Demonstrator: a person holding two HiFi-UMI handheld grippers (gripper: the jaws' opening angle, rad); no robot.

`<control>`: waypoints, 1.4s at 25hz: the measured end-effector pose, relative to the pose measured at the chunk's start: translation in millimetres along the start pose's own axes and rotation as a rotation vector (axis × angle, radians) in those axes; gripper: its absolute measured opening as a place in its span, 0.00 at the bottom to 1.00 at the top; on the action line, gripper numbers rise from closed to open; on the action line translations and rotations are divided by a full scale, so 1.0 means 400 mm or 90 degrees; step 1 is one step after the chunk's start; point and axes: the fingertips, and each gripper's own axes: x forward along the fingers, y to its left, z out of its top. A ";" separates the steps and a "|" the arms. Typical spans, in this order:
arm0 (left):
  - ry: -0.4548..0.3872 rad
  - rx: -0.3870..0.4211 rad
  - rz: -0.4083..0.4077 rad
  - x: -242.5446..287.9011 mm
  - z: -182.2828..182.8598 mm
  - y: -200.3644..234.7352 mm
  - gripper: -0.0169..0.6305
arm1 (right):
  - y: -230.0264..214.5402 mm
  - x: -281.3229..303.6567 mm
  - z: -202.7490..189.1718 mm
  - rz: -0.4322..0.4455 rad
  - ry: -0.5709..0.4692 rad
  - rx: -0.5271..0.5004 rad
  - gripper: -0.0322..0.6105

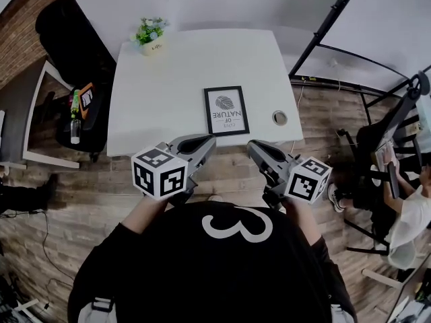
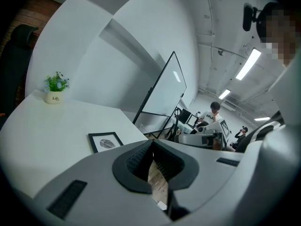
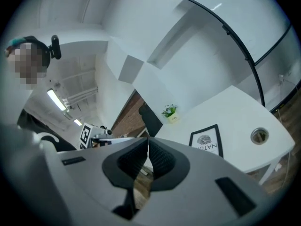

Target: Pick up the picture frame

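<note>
Two pairs of ribbed black rubber pads [image 2: 138, 158] pressed together at the tips, nothing pinched between them: same finding on left gripper [image 2: 151, 144] and right gripper [image 3: 147, 141]. Smooth grey moulded shells round the pads, each backed by a cube of black-and-white square markers [image 1: 159, 173]. Both grippers held over brown wood-plank floor [image 1: 229, 173], just short of the table's near edge, tips apart from one another and aimed toward it. Picture frame [image 1: 226, 110] lying flat on the table [image 1: 161, 86], near that edge, roughly between the two grippers, touched by neither. Frame: thin black rectangular border, white mat, dark leaf-like print with lettering beneath. Table top matt white, rectangular, corners rounded. Round metal-rimmed cable hole [image 1: 279, 118] just right of the frame. Small cream pot with green plant [image 1: 151, 36] at the far left corner, well apart from the frame. Glossy whiteboard [image 2: 164, 86] in a black frame, tilted, beyond the table's right side.
</note>
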 end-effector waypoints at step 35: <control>0.004 -0.091 0.092 0.250 0.132 0.289 0.05 | -0.402 0.208 0.143 -0.029 0.135 0.051 0.09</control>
